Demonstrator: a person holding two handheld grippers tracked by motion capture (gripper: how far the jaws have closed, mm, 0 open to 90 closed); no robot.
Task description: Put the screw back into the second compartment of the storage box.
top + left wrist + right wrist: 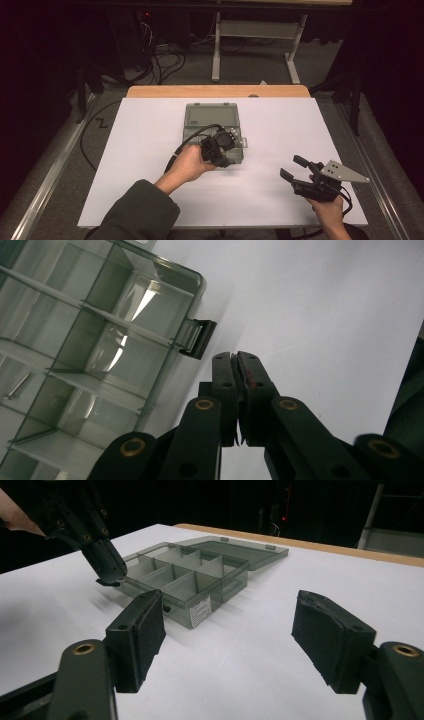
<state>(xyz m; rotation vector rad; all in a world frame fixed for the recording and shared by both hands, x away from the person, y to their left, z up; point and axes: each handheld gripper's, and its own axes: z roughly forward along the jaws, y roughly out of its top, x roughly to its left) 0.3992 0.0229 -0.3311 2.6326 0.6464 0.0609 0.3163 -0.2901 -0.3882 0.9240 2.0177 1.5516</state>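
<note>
Nearest the person, the right tool [294, 169] rests low over the white surface [150, 190] at its near right corner, jaws spread wide with nothing between them, well apart from the work. Farther in, the left tool [223, 142] hangs above the near right edge of the clear compartment box [197, 135], its jaws pressed together and pinching nothing; its tip [237, 360] lies just beside the box's black latch [199, 338], off the box wall rather than on it. The left tool is thus much the nearer of the two. The box sits mid-surface with its long axis running away from the person, its lid [211, 114] folded flat open on the far side. A small screw-like pin [16, 386] lies in one compartment; the other compartments in sight look empty. Nothing stands between tool and box. Beyond the surface lies the floor with cables [165, 62].
</note>
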